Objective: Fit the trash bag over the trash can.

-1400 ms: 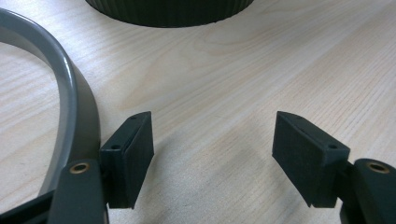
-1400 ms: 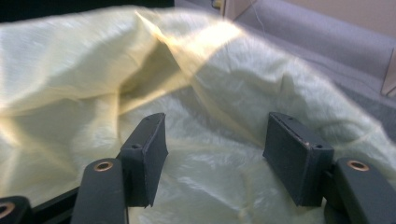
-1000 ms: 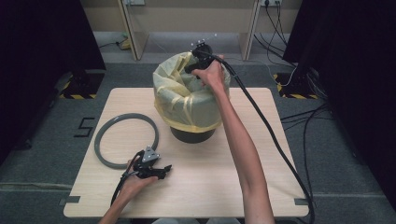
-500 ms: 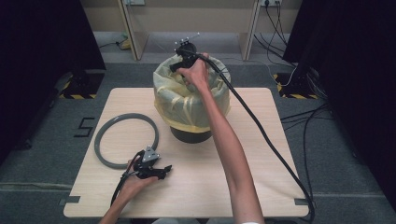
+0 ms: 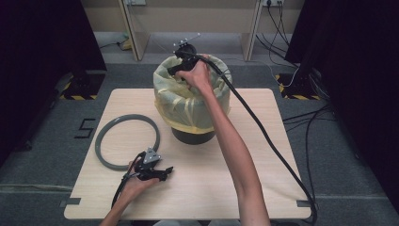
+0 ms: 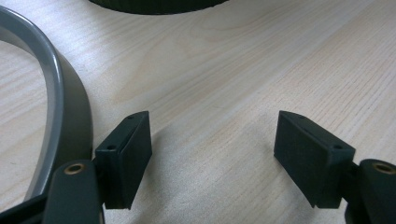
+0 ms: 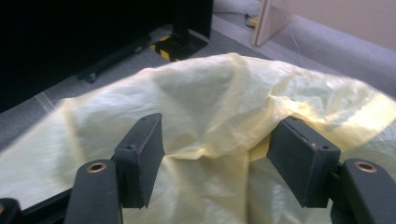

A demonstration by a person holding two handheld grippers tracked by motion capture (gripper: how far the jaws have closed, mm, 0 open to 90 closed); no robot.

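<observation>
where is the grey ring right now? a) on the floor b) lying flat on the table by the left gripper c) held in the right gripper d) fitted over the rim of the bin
b: the grey ring lies flat on the table, just left of the left gripper, whose jaws stand open and empty over bare wood; the right gripper is up at the yellow bag lining the bin.

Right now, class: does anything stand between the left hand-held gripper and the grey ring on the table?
Nothing visible does. The left hand-held gripper rests open on bare table, and the grey ring lies right beside its left jaw with no object between.
</observation>
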